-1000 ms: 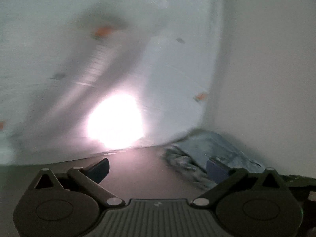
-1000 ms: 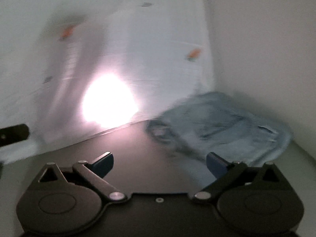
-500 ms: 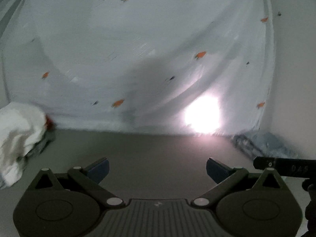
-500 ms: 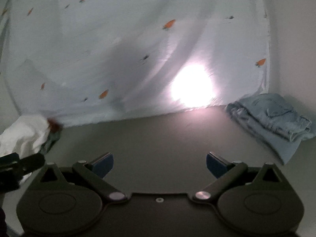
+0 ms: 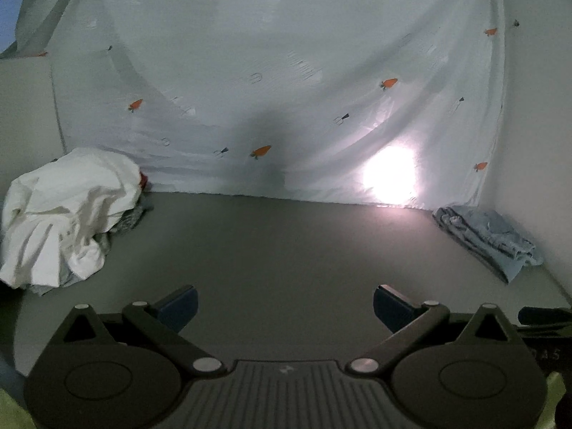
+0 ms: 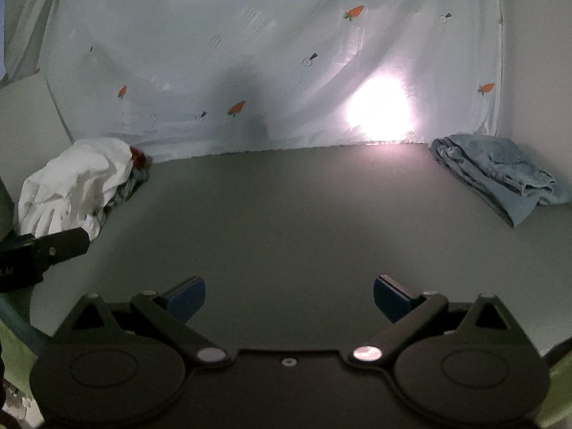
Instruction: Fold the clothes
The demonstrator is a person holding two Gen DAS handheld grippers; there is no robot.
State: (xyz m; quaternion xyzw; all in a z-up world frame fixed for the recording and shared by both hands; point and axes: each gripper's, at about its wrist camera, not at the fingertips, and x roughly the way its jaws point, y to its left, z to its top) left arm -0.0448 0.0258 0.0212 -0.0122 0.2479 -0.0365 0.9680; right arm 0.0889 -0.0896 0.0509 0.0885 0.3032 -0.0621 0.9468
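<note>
Facing you: one folded denim garment (image 5: pixel 488 237) front-right, one white heap (image 5: pixel 64 214) front-left hiding perhaps more, left gripper (image 5: pixel 285 304) and right gripper (image 6: pixel 289 298) both spread, empty.

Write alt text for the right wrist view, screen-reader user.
The open, empty right hand-held gripper hovers over a dark grey table. A crumpled white garment pile sits far left, a folded light-blue denim garment far right. Behind hangs a pale carrot-print sheet with a bright glare spot.
</note>
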